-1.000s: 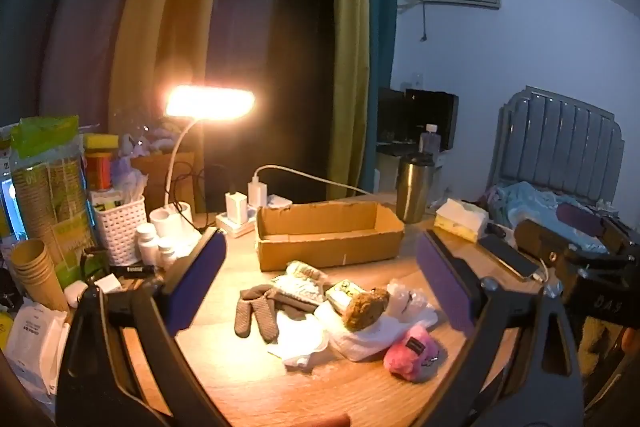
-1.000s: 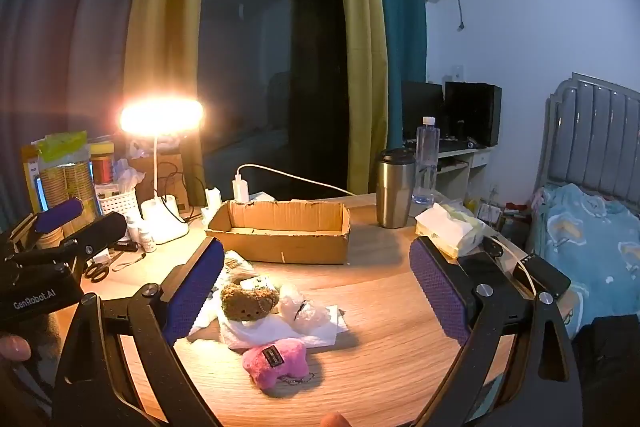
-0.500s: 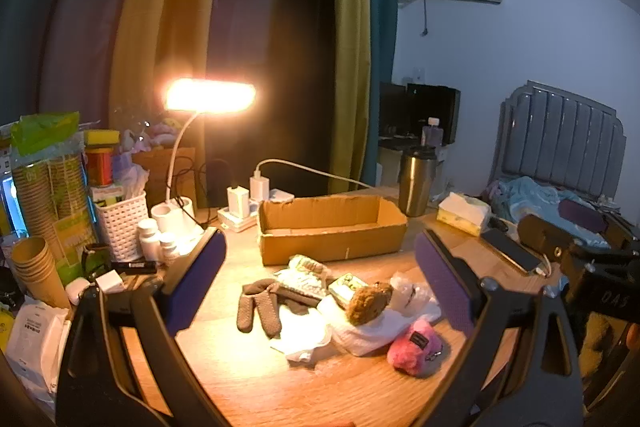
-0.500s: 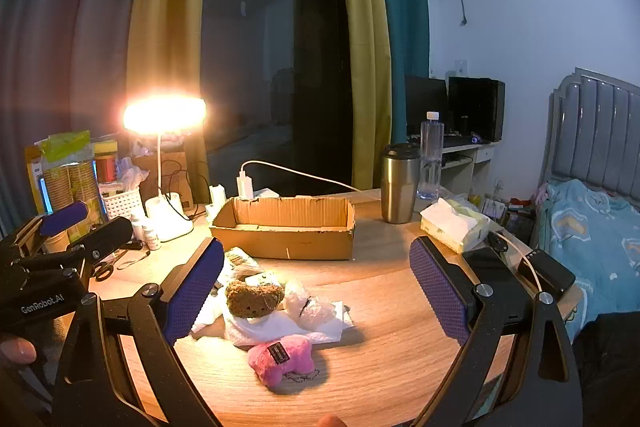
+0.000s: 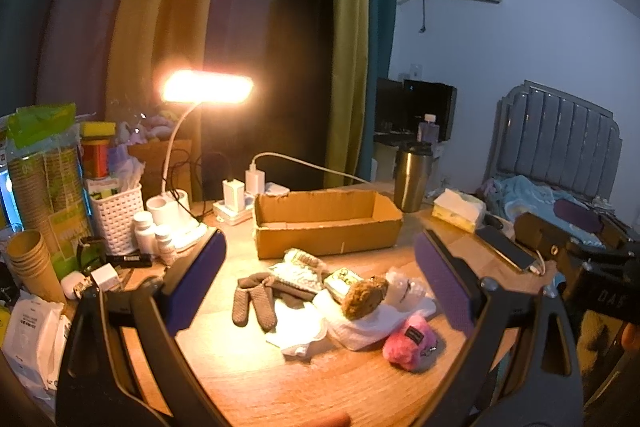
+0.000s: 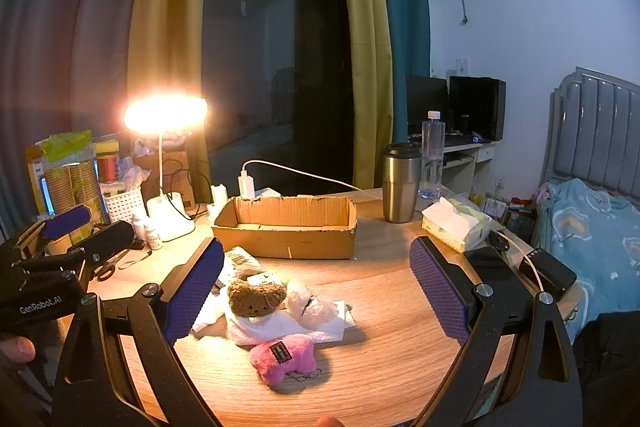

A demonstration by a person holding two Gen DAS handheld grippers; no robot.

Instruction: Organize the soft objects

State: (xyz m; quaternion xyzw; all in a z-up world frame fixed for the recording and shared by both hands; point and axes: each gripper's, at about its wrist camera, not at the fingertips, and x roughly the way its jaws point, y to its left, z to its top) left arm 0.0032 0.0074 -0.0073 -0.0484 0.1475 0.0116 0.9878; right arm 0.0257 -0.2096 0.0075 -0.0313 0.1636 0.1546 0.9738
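Note:
An open cardboard box stands mid-table. In front of it lies a heap of soft things: a brown knit glove, a brown plush bear, white cloths, crumpled plastic and a pink plush. My left gripper hangs open above the heap, holding nothing. My right gripper is open too, over the bear and pink plush, nothing between its fingers. In the right wrist view the left gripper shows at the left edge with a hand beneath.
A lit desk lamp, a white basket, small bottles, paper cups and packets crowd the left side. A steel tumbler, a water bottle, a tissue pack and a phone stand right. A bed lies beyond.
Both grippers have risen or tilted slightly, so the heap and box sit a little lower and closer in each view. Nothing on the table has moved; both stay open.

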